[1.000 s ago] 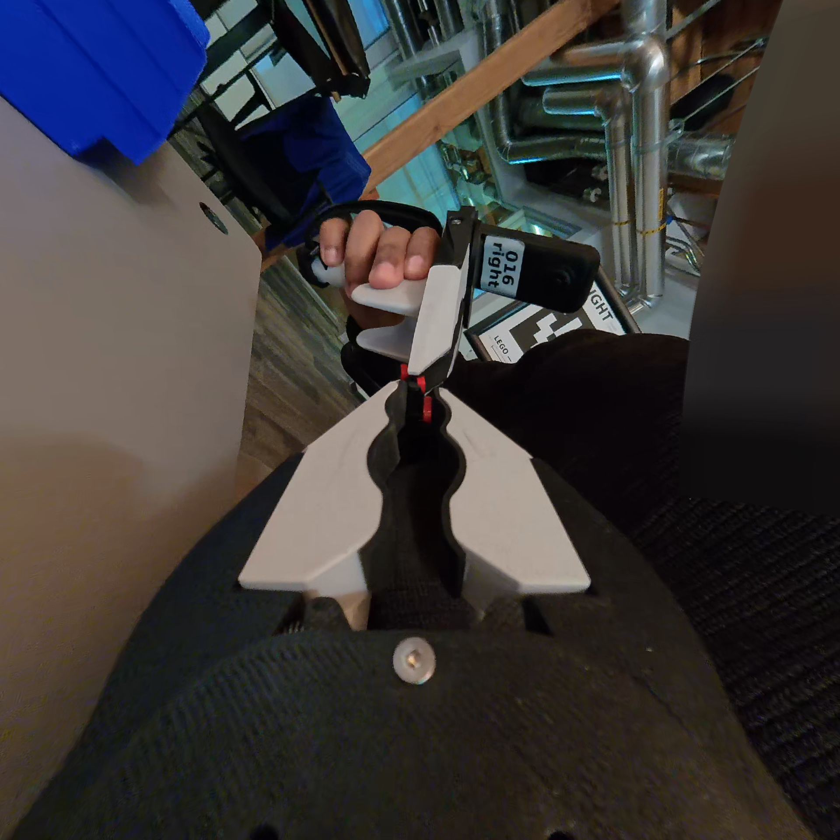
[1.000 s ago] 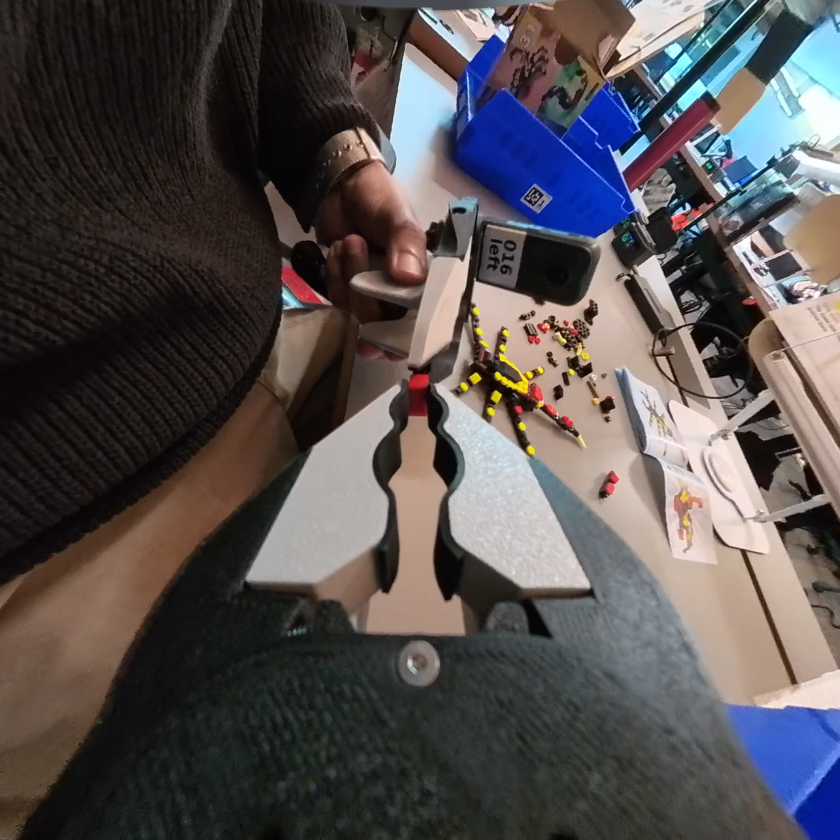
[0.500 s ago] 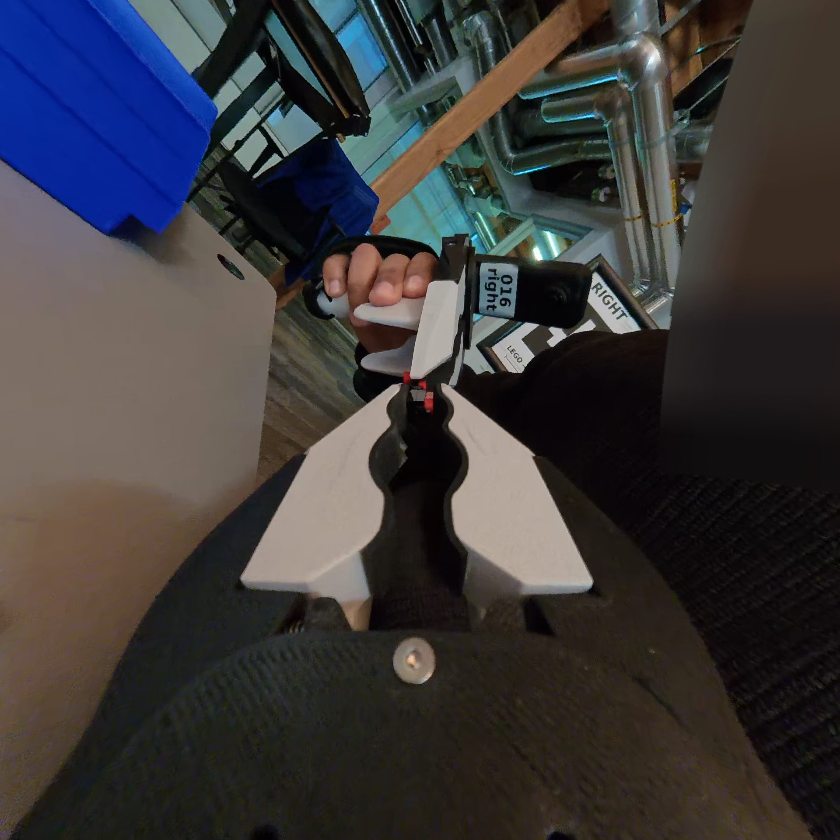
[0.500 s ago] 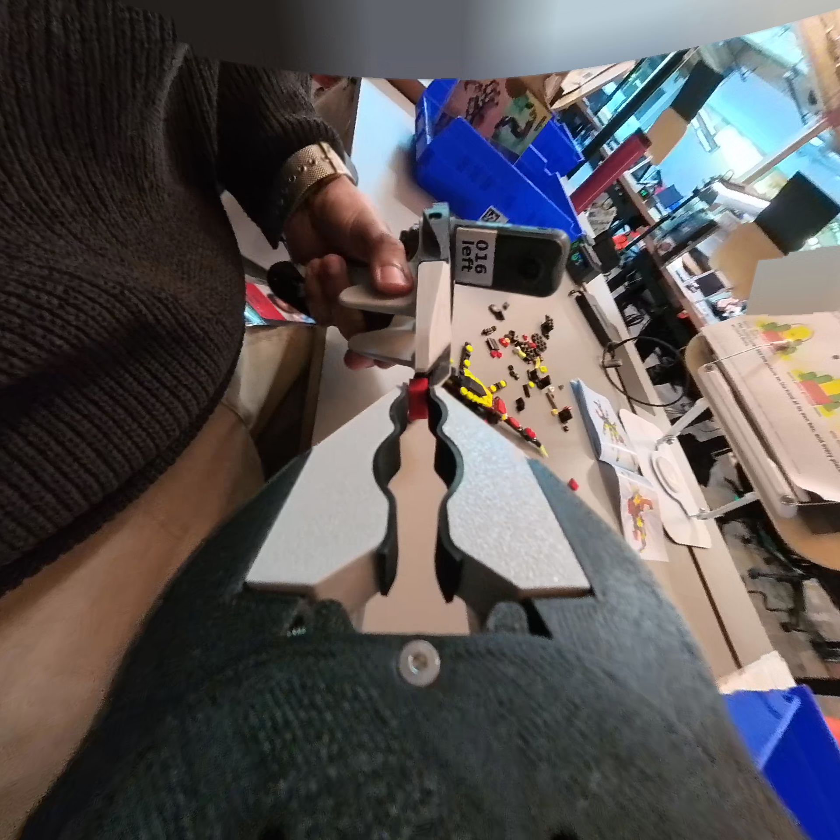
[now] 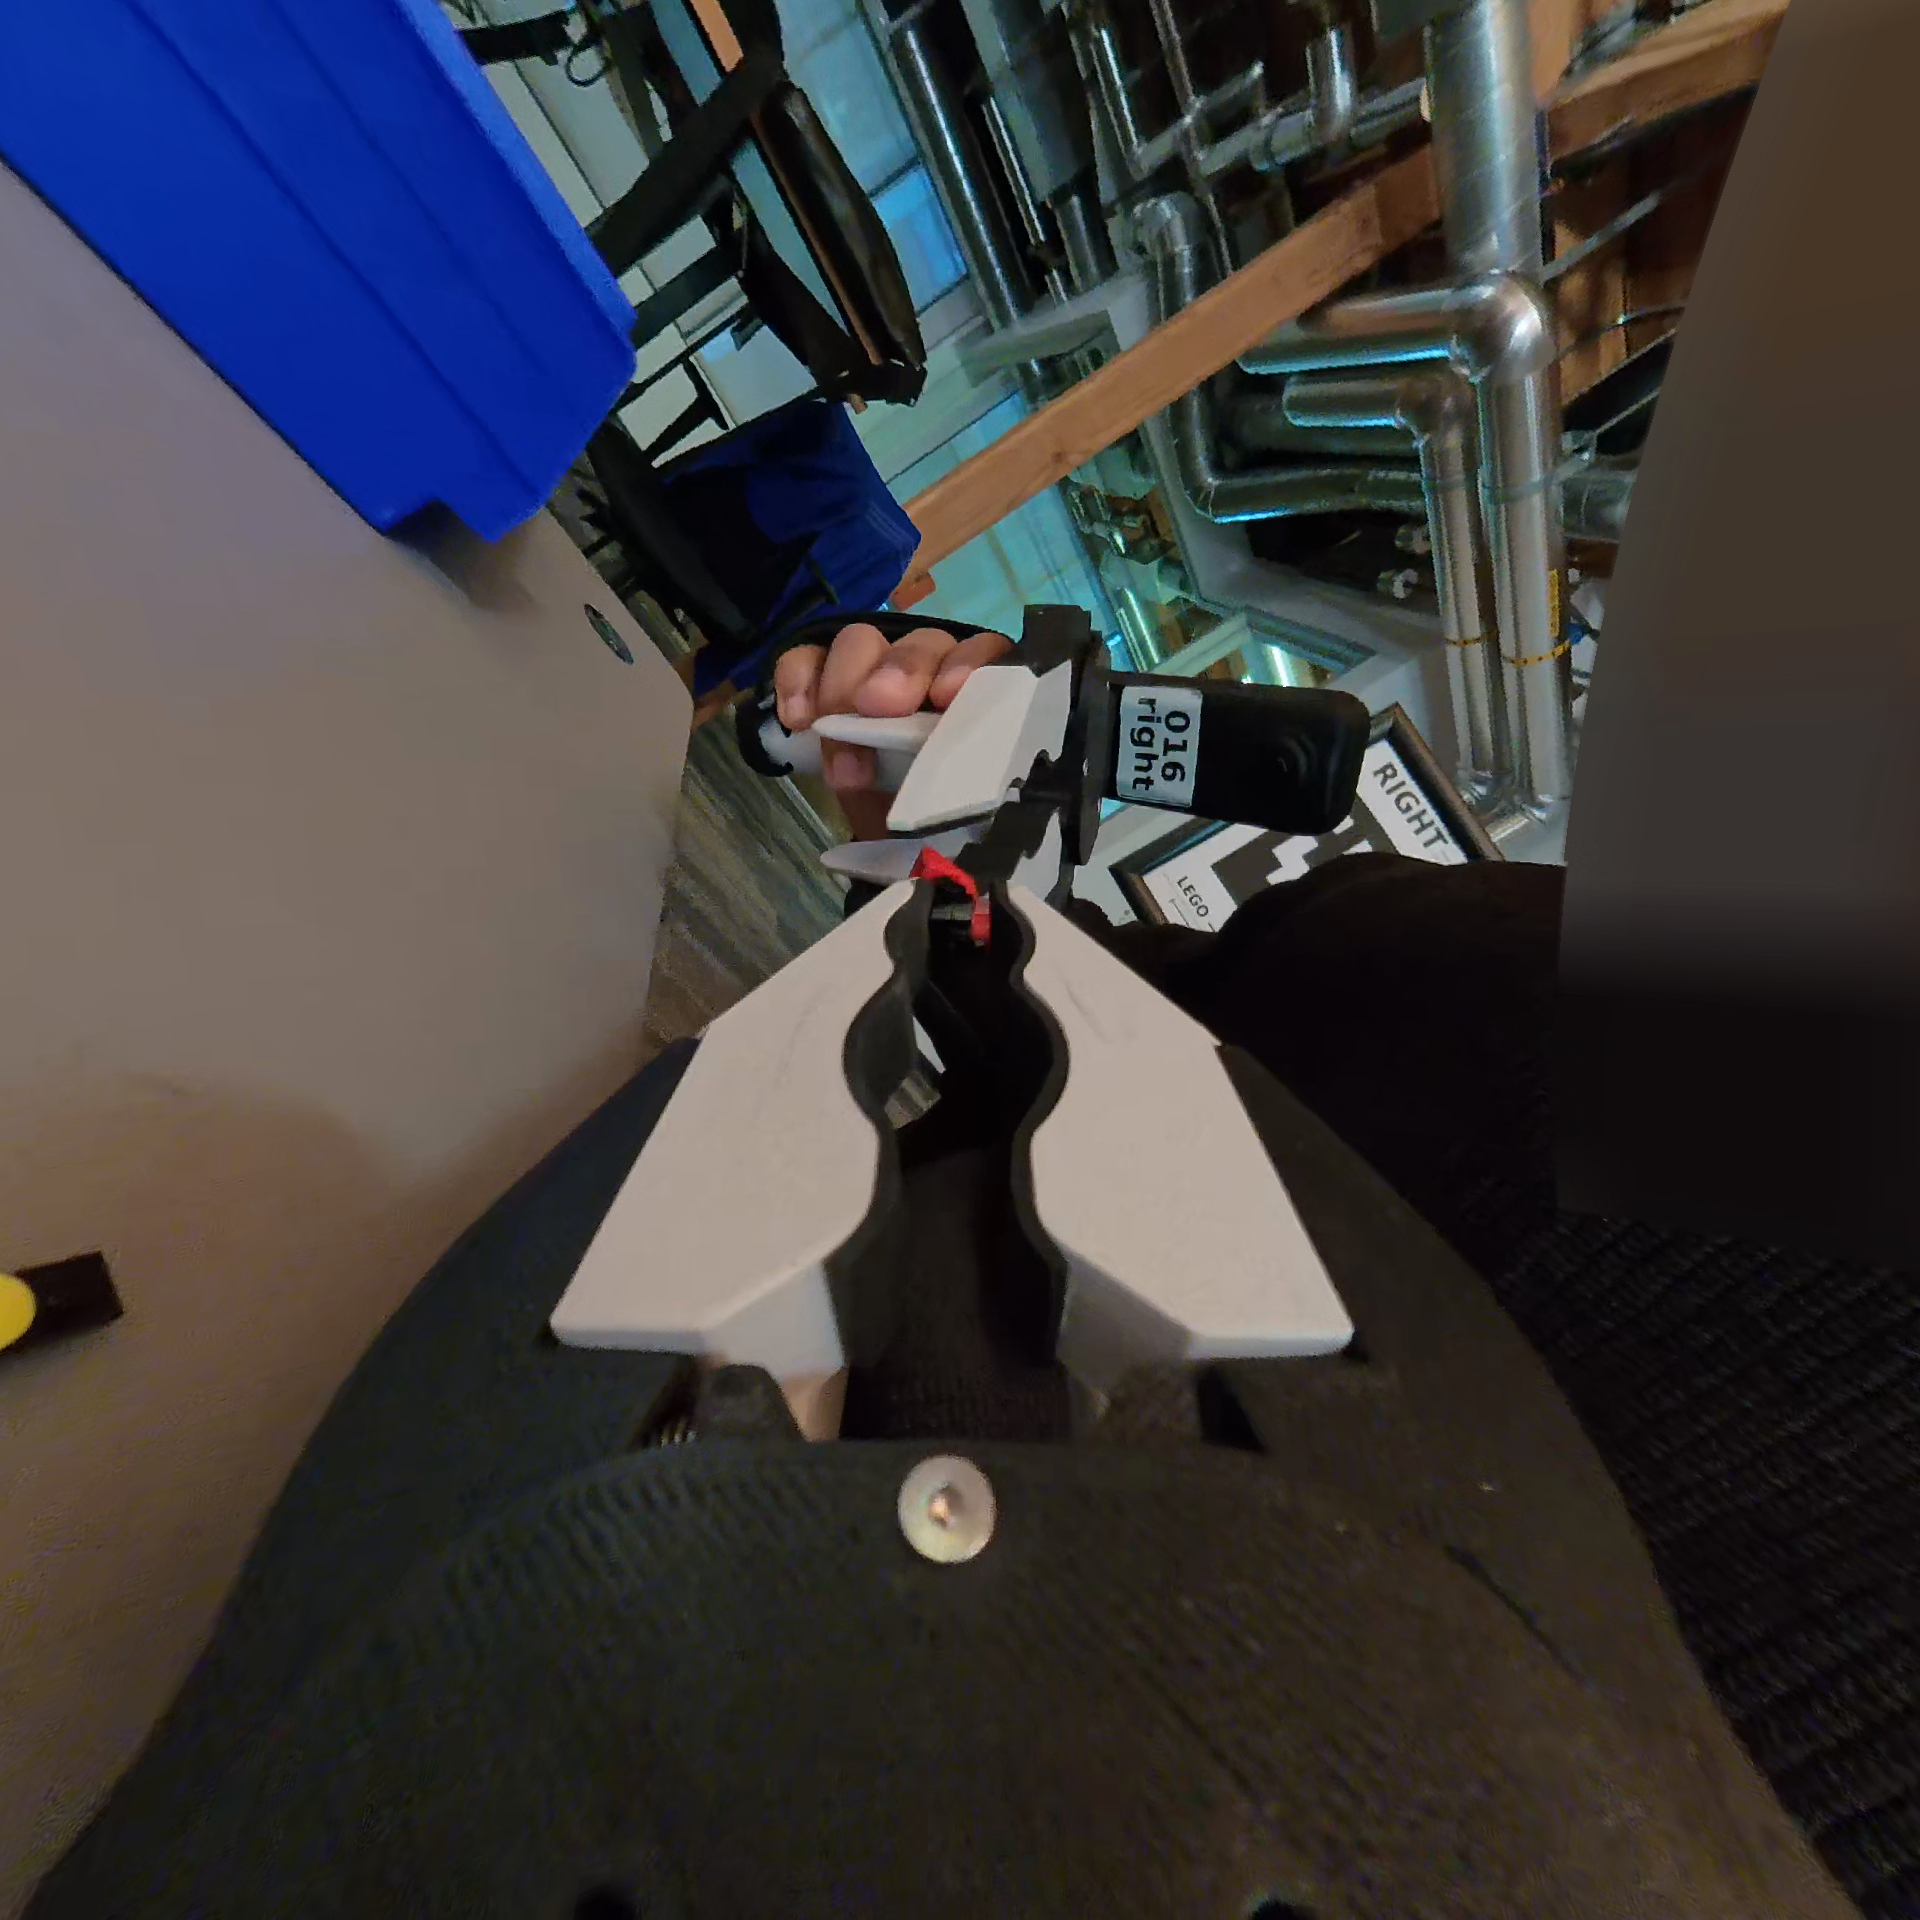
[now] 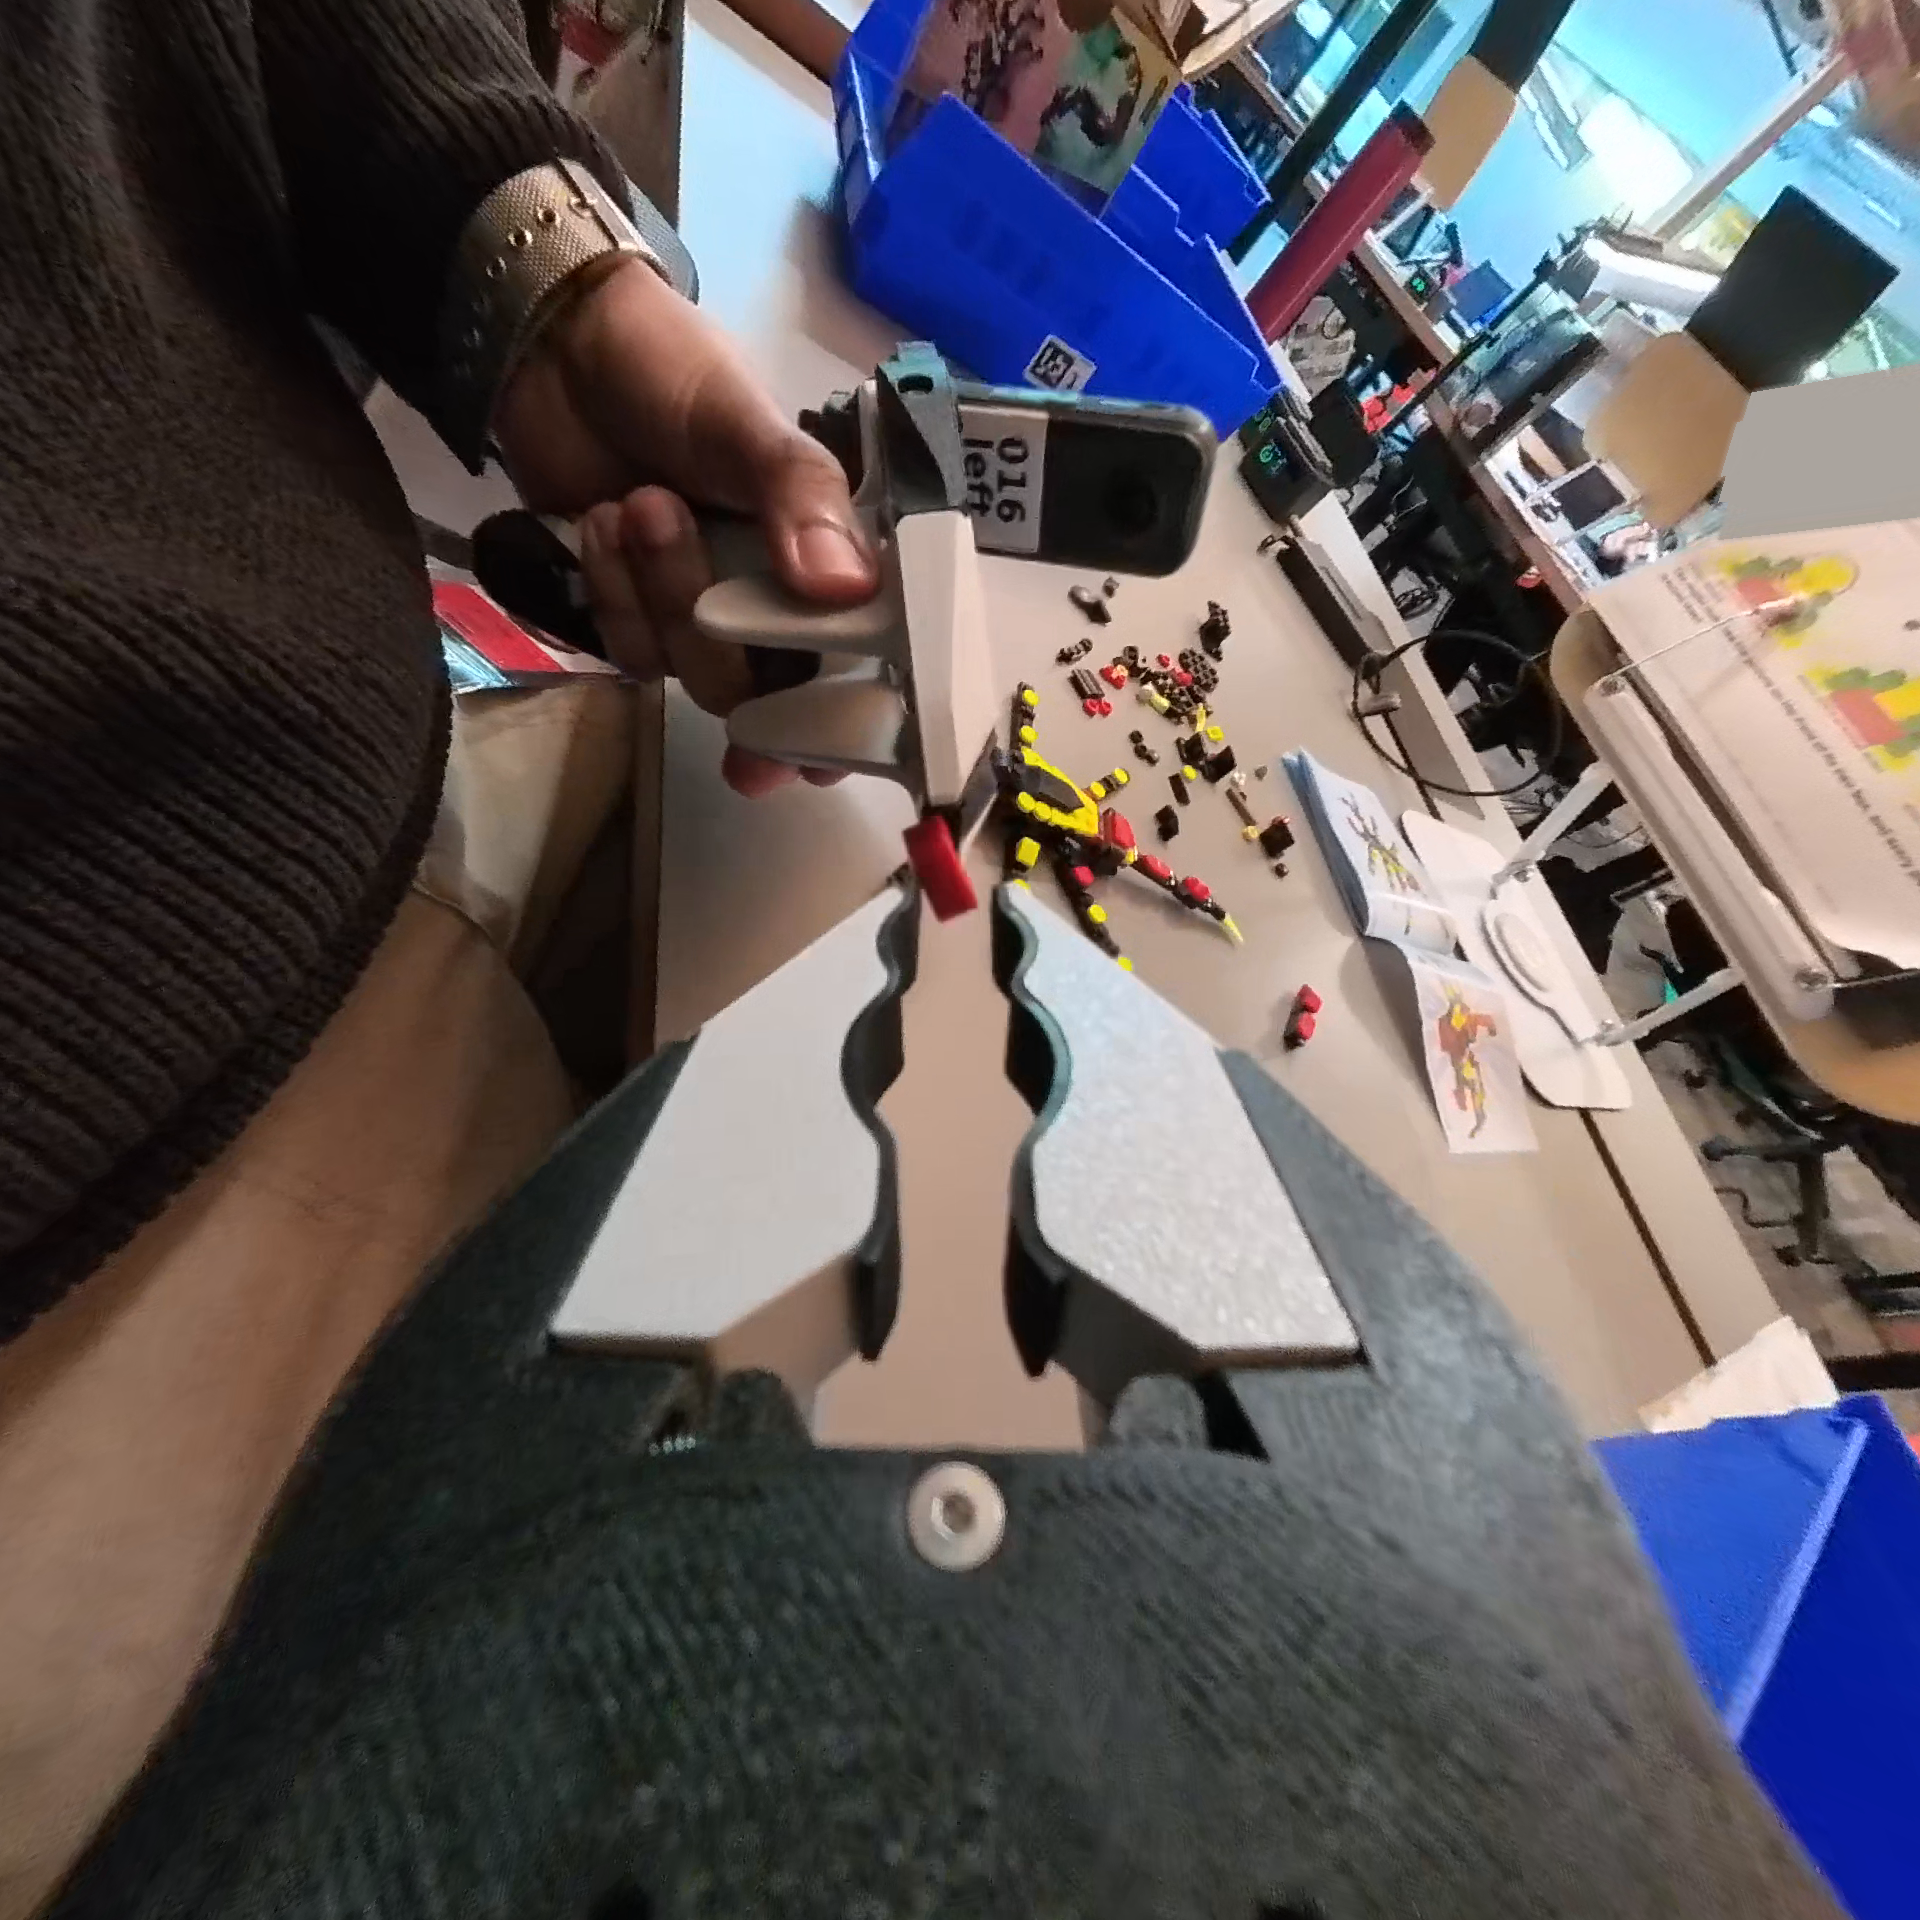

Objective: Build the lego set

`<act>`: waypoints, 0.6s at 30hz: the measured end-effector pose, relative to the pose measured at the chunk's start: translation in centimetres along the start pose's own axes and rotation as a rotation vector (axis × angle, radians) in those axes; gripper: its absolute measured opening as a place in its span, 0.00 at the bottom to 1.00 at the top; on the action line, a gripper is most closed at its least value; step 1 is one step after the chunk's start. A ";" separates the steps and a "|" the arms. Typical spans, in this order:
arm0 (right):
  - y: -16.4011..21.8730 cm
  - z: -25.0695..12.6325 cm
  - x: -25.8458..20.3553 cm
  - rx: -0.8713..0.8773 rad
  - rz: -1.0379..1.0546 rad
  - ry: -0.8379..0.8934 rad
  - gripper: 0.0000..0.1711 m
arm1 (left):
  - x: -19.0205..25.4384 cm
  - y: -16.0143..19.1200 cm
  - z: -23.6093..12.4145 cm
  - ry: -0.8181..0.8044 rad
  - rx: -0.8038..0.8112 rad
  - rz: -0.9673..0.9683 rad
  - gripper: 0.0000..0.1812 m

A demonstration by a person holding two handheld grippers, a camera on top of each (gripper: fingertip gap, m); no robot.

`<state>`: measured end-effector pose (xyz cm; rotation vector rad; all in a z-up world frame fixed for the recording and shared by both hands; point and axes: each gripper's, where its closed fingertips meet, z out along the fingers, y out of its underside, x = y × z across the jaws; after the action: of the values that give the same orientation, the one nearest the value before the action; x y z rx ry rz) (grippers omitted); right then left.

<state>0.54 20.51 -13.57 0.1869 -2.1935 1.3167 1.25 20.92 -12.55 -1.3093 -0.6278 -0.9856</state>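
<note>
Your left gripper [image 6: 940, 800] pinches a small red lego piece [image 6: 940, 868] above the grey worktop [image 6: 1403, 1101]. Your right gripper [image 6: 951, 904] is spread, its 2 fingertips on either side of that piece. The black-and-yellow lego spider model [image 6: 1081, 831] lies on the worktop beyond.

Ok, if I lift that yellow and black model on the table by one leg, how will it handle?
Probably fragile: the yellow and black model has thin legs of small joined pieces, so a leg may bend or pop off. Likely light, and it lies flat on the table, so it should slide rather than tip.
</note>
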 end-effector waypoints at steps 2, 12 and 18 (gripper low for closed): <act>0.2 0.1 0.3 -0.002 0.042 0.005 0.05 | -0.5 -0.1 -0.1 -0.023 0.009 -0.007 0.03; 1.3 1.6 0.0 -0.017 0.362 -0.074 0.05 | -1.9 -0.3 -0.1 -0.185 -0.010 0.162 0.03; 3.3 1.0 2.6 -0.046 0.434 0.058 0.06 | -3.6 -3.2 -2.5 -0.339 0.114 0.186 0.03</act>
<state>-3.30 21.73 -15.11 -0.3606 -2.2916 1.4688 -3.58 19.46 -14.48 -1.4170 -0.7908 -0.5717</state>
